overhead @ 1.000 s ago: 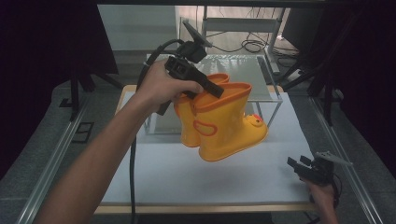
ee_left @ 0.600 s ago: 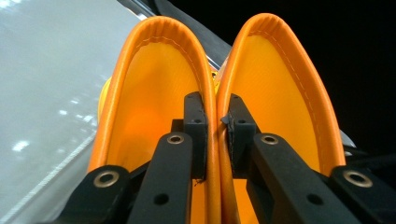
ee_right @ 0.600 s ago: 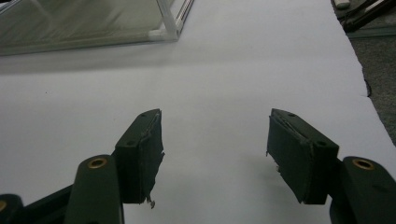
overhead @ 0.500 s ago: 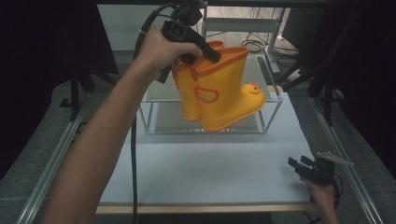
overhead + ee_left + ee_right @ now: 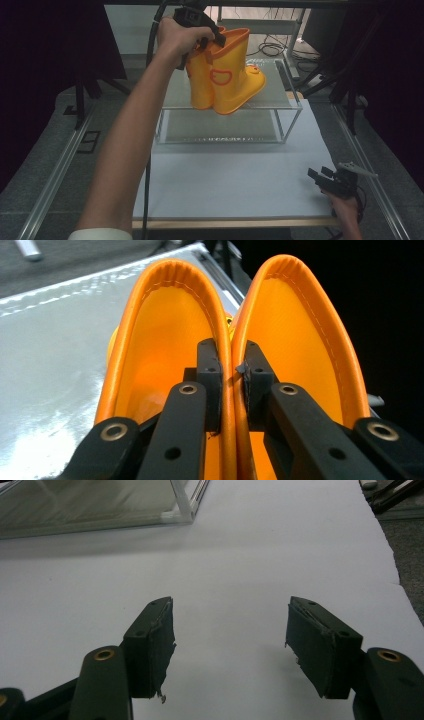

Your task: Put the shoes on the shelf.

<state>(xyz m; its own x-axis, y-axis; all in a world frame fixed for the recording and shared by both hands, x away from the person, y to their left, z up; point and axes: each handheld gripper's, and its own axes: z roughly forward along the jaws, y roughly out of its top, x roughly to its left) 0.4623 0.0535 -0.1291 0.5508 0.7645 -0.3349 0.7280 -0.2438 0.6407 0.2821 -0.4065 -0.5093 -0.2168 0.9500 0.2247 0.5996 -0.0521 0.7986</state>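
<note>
While the left tool is clamping the two touching inner cuffs of a pair of yellow rain boots, one jaw is sitting inside each boot shaft and the jaws are nearly closed on the pinched rims. The left hand is holding the pair up over the top panel of a clear glass-and-frame stand toward the far edge of the tabletop. The high view is showing the soles right at the panel; whether they are touching it is unclear. Both boots are hanging side by side, shafts upright, toes pointing toward the tabletop's right edge. Orange trim is running around each cuff, an orange-outlined patch is showing on the nearer shaft, and a small face detail is showing on the toe. The left gripper view is looking straight down into both open shafts, orange lining inside, with the stand's reflective panel off to the left.

The right tool is sitting low near the tabletop's near-right corner, held by the right hand. Its jaws are spread wide with nothing between them, just white tabletop surface under the gap. The pads are looking worn, with frayed edges. The right gripper view is catching the stand's near corner at top left.
</note>
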